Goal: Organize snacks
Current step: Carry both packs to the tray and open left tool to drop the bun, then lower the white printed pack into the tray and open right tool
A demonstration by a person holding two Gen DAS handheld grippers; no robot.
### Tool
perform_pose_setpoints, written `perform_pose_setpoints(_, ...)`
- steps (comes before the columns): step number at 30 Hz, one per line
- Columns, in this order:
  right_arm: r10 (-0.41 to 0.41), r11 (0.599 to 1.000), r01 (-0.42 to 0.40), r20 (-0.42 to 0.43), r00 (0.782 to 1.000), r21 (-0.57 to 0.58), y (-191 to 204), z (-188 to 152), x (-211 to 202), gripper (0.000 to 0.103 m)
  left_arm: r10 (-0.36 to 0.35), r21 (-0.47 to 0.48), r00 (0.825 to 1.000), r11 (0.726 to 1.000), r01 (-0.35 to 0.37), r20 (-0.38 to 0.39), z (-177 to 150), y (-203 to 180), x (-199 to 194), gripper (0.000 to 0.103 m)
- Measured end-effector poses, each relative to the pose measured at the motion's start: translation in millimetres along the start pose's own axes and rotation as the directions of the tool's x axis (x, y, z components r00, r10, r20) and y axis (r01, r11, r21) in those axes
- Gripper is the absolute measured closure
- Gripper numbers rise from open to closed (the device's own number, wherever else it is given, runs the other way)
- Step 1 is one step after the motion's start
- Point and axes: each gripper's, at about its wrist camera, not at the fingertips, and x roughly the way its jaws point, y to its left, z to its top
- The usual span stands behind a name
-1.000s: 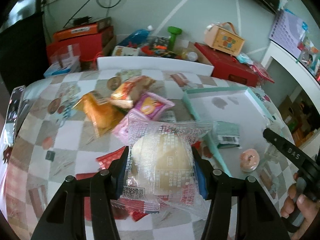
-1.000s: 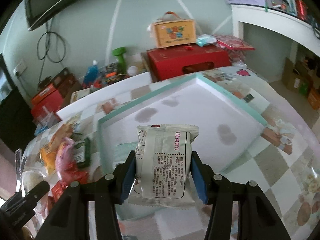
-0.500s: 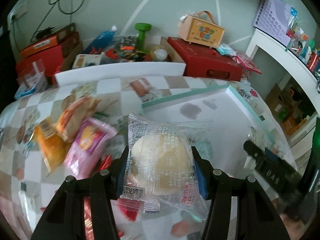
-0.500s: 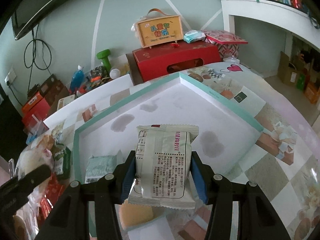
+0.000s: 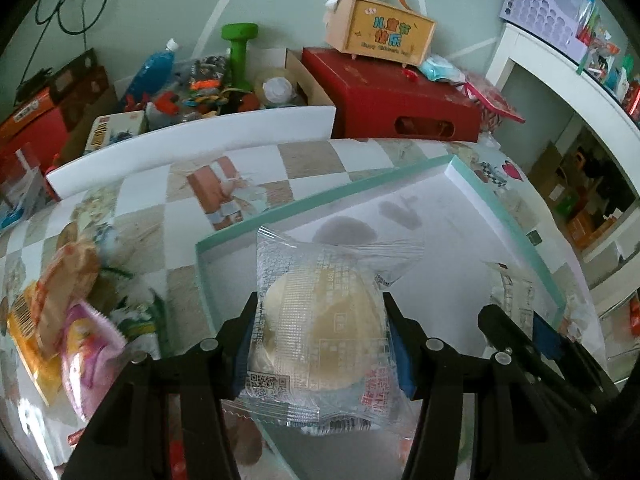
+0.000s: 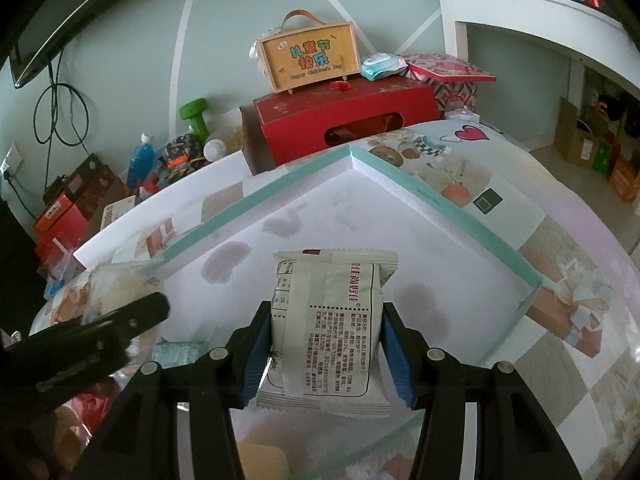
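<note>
Left wrist view: the left gripper (image 5: 320,344) is clamping a clear-wrapped round pastry (image 5: 324,320) between its blue pads, holding it above the near-left corner of the white tray with a teal rim (image 5: 320,202).
Left gripper state: the fingers are pressing on both sides of the wrapper, and the pastry is hanging free of the tray floor.
Right wrist view: the right gripper (image 6: 326,350) is gripping a white printed snack packet (image 6: 330,328) upright between its blue pads, over the tray's (image 6: 440,200) near part.
Right gripper state: the fingers are squeezing the packet's sides, with its sealed top edge pointing away from the camera.
Other gripper: in the left view the right gripper (image 5: 532,340) is showing at the lower right, over the tray's right side; in the right view the left gripper (image 6: 100,328) is reaching in from the left, blurred.
Tray contents: grey stains are marking the floor; a small teal packet (image 6: 178,350) is lying near the left wall.
Loose snacks: an orange packet (image 5: 30,336) and a pink packet (image 5: 92,356) are lying on the checked tablecloth (image 5: 180,216), left of the tray.
Background: a red box (image 6: 344,124) is carrying a wooden case with a handle (image 6: 308,56); a green dumbbell (image 5: 240,52) is standing to its left.
</note>
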Motion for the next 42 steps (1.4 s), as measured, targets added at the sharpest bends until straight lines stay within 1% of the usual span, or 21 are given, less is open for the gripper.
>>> perform_pose_setpoints(8,-0.001,1.000,0.001,0.012,1.000,0.011,-4,8,8,0.048,0.012,0.002,1.000,1.000,-0.012,-0.002,12,-6,13,0.045)
perform_pose_setpoints(10,-0.008,1.000,0.008,0.016,1.000,0.007,-4,9,9,0.047,0.013,-0.006,1.000,1.000,-0.013,0.006,13,-5,12,0.034)
perform_pose_setpoints(11,-0.016,1.000,0.015,0.018,1.000,0.007,-4,9,10,0.047,0.013,-0.012,1.000,1.000,-0.013,0.010,14,-5,11,0.025)
perform_pose_setpoints(12,-0.016,1.000,0.016,0.012,1.000,0.005,-4,9,11,0.047,0.010,-0.019,1.000,1.000,-0.010,0.014,14,-4,9,0.023)
perform_pose_setpoints(14,-0.011,1.000,0.011,0.005,1.000,0.008,-5,9,12,0.047,0.008,-0.028,1.000,1.000,-0.008,0.017,16,-3,5,0.023)
perform_pose_setpoints(18,-0.007,1.000,0.007,0.001,1.000,0.011,-6,9,11,0.047,0.038,-0.021,0.999,0.999,-0.037,0.033,18,-3,-5,0.023)
perform_pose_setpoints(19,-0.010,1.000,0.010,0.001,1.000,0.010,-6,9,11,0.045,0.040,-0.022,0.999,0.999,-0.039,0.035,18,-3,-7,0.023)
perform_pose_setpoints(20,-0.013,1.000,0.013,0.000,1.000,0.009,-6,9,11,0.038,0.042,-0.024,0.999,0.999,-0.041,0.035,18,-2,-9,0.022)
perform_pose_setpoints(21,-0.018,1.000,0.018,-0.001,1.000,0.007,-7,9,10,0.031,0.049,-0.026,0.998,0.999,-0.048,0.037,18,-1,-11,0.016)
perform_pose_setpoints(23,-0.022,1.000,0.022,-0.001,1.000,0.005,-7,8,9,0.030,0.068,-0.030,0.997,0.997,-0.067,0.047,18,2,-14,0.009)
perform_pose_setpoints(29,-0.031,0.999,0.031,-0.018,0.999,0.014,-8,7,3,0.030,0.104,-0.063,0.994,0.993,-0.101,0.040,15,16,-19,0.009)
perform_pose_setpoints(31,-0.037,0.999,0.037,-0.024,0.999,0.004,-5,6,1,0.030,0.127,-0.070,0.991,0.990,-0.124,0.038,12,19,-20,0.006)
perform_pose_setpoints(32,-0.038,0.999,0.038,-0.028,0.999,-0.004,-4,6,1,0.027,0.143,-0.069,0.989,0.988,-0.140,0.034,10,21,-21,0.000)
perform_pose_setpoints(33,-0.039,0.999,0.039,-0.030,0.999,-0.016,-2,5,0,0.020,0.155,-0.068,0.987,0.986,-0.152,0.033,8,22,-22,0.000)
perform_pose_setpoints(34,-0.042,0.999,0.042,-0.031,0.999,-0.027,1,4,-1,0.016,0.163,-0.070,0.986,0.985,-0.160,0.030,6,24,-22,0.000)
perform_pose_setpoints(35,-0.049,0.998,0.048,-0.029,0.998,-0.037,3,3,-2,0.008,0.168,-0.076,0.985,0.983,-0.166,0.026,4,26,-24,0.000)
perform_pose_setpoints(36,-0.059,0.997,0.058,-0.022,0.998,-0.048,5,2,-4,0.003,0.169,-0.084,0.985,0.983,-0.166,0.024,2,28,-26,0.000)
perform_pose_setpoints(40,-0.054,0.996,0.052,-0.022,0.998,-0.065,12,-1,-7,0.000,0.183,-0.113,0.983,0.978,-0.178,0.032,-5,37,-34,0.000)
perform_pose_setpoints(42,-0.053,0.996,0.052,-0.021,0.998,-0.069,14,-3,-9,0.000,0.196,-0.125,0.980,0.974,-0.191,0.036,-8,42,-40,0.000)
